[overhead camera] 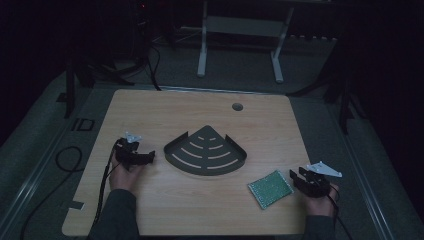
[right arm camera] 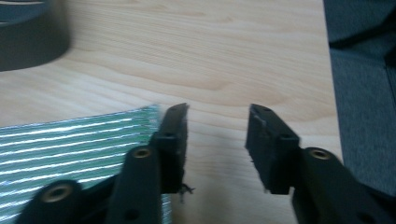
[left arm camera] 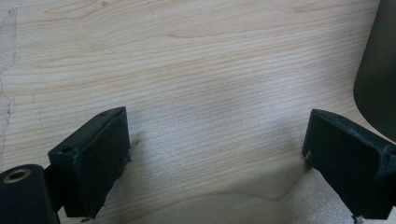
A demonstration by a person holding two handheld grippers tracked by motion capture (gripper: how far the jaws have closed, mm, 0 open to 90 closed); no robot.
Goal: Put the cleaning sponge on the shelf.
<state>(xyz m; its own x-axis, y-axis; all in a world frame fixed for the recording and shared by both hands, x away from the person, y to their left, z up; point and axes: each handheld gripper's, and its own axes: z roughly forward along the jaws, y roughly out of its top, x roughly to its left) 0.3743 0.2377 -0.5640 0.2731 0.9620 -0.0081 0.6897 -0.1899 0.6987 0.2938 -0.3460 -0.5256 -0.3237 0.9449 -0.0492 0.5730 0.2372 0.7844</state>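
Down on the wooden counter (overhead camera: 200, 200), the person's right tool (overhead camera: 301, 176) rests near the front right corner, just beside the right edge of a green scouring pad (overhead camera: 271, 188) that lies flat on the wood. Seen in the right gripper view, the right tool (right arm camera: 217, 122) has its jaws partly apart with only bare wood between them; the striped green scouring pad (right arm camera: 70, 144) lies to the left of the left-hand jaw, its corner reaching just to that jaw, and nothing is gripped. The left tool (overhead camera: 142, 157) sits toward the counter's left side, held in the left hand (overhead camera: 122, 172), with its jaws pointing to the dark metal corner shelf (overhead camera: 206, 150) that lies flat in the middle of the counter, slots showing in its floor. A small gap of wood separates the tool from the shelf's near corner. In the left gripper view the left tool (left arm camera: 215, 149) stands wide open over bare wood grain, holding nothing, while the rounded wall of the corner shelf (left arm camera: 380, 70) rises at the right edge. A grey three-cornered plate tops each tool, and a cable trails back from each toward the person. The scouring pad lies just off the shelf's front right side, apart from it.
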